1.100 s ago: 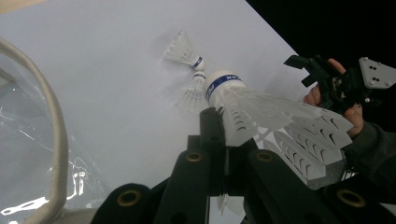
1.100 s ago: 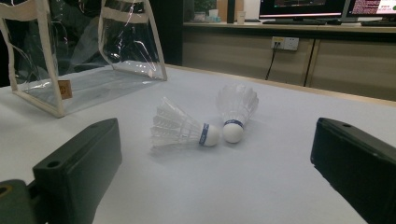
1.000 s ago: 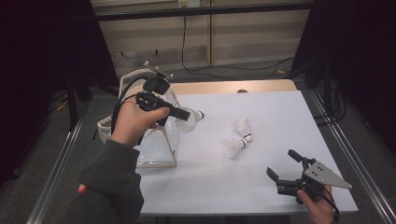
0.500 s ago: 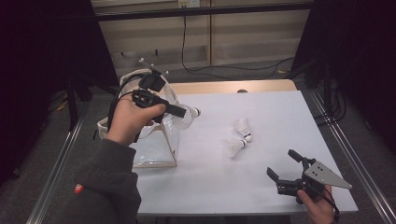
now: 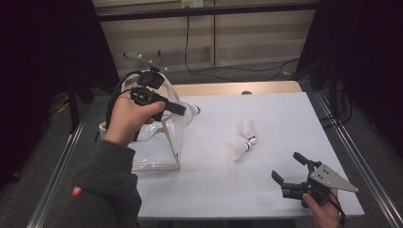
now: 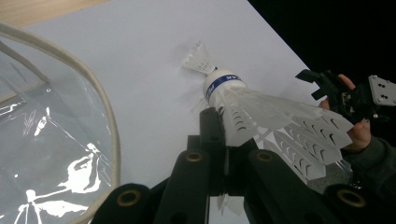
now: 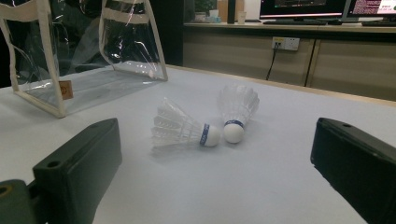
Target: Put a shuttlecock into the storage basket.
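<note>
A white shuttlecock (image 6: 261, 109) with a feathered plastic skirt and a blue band round its white cork is pinched by the skirt, cork pointing away over the table, beside the rim of a clear plastic bag (image 5: 157, 142) trimmed in cream tape (standing upright and open at the table's left edge, its film glinting with reflections).

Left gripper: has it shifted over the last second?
Yes. The left gripper, shut on a shuttlecock, drifted slightly up-picture, farther over the clear bag.
</note>
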{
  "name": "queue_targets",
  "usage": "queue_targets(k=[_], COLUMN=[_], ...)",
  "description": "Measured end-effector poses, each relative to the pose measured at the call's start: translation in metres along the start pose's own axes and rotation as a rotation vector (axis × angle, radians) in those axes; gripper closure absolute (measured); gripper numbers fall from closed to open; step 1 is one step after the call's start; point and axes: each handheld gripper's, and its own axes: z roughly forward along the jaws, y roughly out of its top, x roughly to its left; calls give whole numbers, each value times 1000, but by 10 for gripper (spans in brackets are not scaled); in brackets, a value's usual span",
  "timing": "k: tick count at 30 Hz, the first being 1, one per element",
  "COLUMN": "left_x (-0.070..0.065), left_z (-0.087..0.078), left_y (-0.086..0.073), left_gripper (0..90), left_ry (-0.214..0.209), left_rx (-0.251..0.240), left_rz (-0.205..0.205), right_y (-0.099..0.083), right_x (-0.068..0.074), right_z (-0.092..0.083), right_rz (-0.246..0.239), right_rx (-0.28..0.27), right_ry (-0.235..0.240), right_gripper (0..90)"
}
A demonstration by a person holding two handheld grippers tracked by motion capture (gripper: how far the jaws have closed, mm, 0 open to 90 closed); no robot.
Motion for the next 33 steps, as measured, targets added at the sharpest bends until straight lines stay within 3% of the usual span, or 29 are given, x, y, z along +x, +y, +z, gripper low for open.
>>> queue_targets(k=[22, 33], left_x=[17, 21], left_z=[-9, -13], left_y=[3, 4], left_gripper=[896, 896], left_ry=[39, 59], left_rx=[-14, -17], left_rz=[-56, -64], right_y=[0, 1], right_x=[0, 1], right_z=[0, 0], right_rz=[-4, 2], right_rx=[-6, -9], right_ry=[0, -3], right_gripper=[19, 19])
